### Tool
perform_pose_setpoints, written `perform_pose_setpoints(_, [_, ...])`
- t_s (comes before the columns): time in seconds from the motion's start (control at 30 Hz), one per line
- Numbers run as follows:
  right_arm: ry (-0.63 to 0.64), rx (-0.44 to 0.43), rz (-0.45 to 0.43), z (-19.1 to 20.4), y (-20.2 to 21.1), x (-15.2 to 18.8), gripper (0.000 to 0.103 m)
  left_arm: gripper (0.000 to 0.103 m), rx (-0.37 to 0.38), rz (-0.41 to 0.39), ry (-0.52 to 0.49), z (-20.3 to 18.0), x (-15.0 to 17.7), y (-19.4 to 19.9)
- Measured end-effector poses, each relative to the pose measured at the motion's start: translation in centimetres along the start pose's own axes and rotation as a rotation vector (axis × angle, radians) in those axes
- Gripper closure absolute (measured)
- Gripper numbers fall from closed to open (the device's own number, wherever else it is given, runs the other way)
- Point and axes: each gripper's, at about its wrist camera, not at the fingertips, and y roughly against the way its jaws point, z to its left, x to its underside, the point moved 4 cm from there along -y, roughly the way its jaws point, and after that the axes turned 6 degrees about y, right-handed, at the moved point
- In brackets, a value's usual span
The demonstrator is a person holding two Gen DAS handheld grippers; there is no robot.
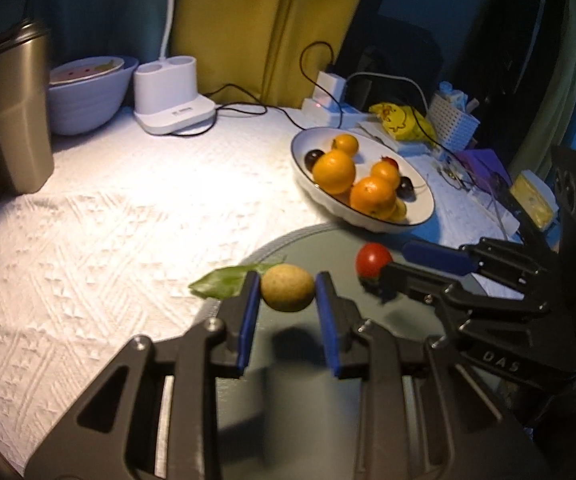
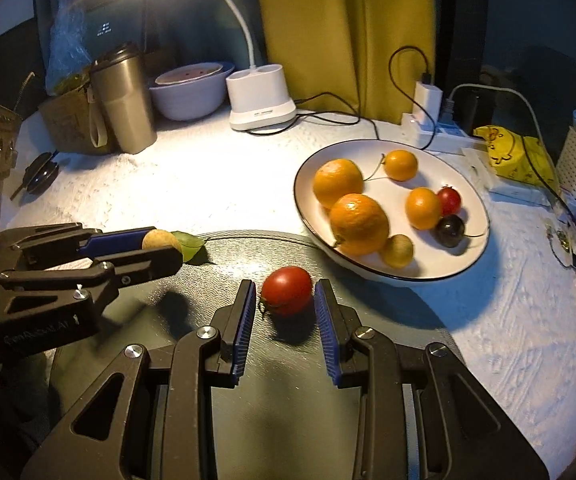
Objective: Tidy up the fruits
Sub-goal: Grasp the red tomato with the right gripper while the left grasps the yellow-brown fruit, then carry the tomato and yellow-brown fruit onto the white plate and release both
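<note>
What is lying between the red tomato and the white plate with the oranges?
Nothing: in the right wrist view only bare dark mat separates the red tomato from the white plate.

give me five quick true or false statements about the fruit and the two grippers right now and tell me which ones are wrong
1. The left gripper brackets a tan fruit. True.
2. The right gripper brackets an orange. False: it brackets a red tomato.
3. The white plate holds four oranges. True.
4. The plate is empty of dark fruit. False: a dark cherry lies in it.
5. A green leaf lies beside the tan fruit. True.
</note>
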Motion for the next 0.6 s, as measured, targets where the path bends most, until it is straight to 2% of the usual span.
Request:
perform_pose_setpoints(0.07, [0.004, -0.002, 0.011, 0.2, -0.6, -0.1, 0.07, 0.074, 0.003, 0.0, 0.004, 0.2, 0.0, 0.0])
perform_pose_setpoints(0.2, [0.005, 0.003, 0.026, 0.2, -1.4, -0.1, 0.062, 0.074, 0.011, -0.002, 0.012, 0.6, -0.1, 0.0])
perform_pose_setpoints(0.6, [-0.005, 0.024, 0.074, -0.2, -3.6, 0.0, 0.061, 0.074, 0.01, 0.004, 0.018, 1.2, -0.3, -0.6])
